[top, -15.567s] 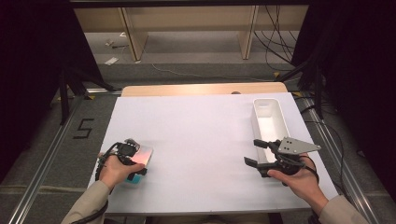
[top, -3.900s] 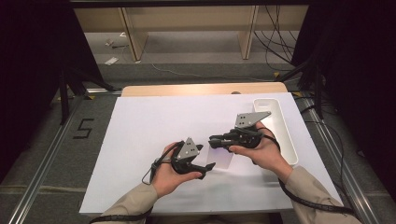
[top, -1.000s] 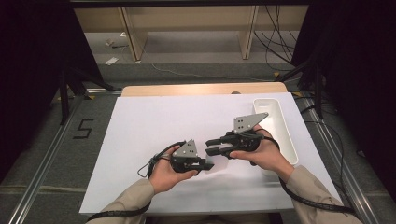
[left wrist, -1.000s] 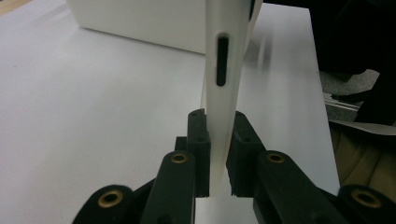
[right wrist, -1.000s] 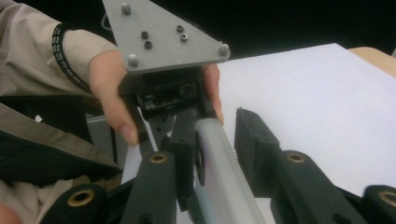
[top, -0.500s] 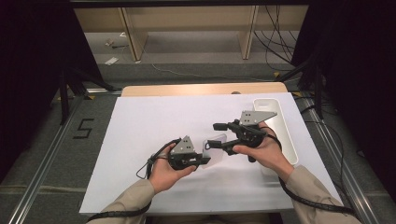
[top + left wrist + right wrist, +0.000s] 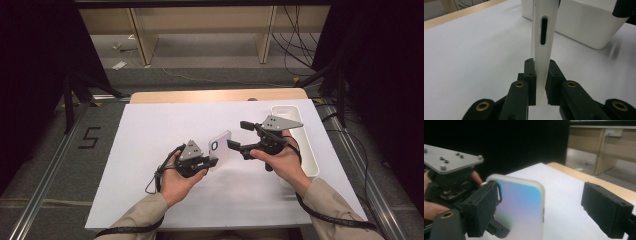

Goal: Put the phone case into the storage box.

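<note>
While the left gripper (image 7: 206,162) pinches a white phone case (image 7: 220,148) by its lower edge in the high view, the case stands tilted above the white table cover (image 7: 150,150), its camera cutout facing up and toward the person. That hold leaves the upper part of the case free for the other hand. The right gripper (image 7: 239,136) sits just beside that free end with its jaws spread wide around it; they have just been opening, and neither pad presses on the case, which reads as a release after a handover or adjustment. A white tray (image 7: 306,150) lies on the right side of the table, near the right hand, likely the destination.

From the left gripper view, the phone case (image 7: 543,50) runs edge-on up the middle, its side slot visible, clamped firmly between the two black pads (image 7: 530,75). The tray (image 7: 584,25) stands beyond it.

From the right gripper view, the case (image 7: 524,207) shows an iridescent face between the open jaws, one pad (image 7: 607,207) well apart from it. The left gripper (image 7: 461,192) holds its far edge.
</note>
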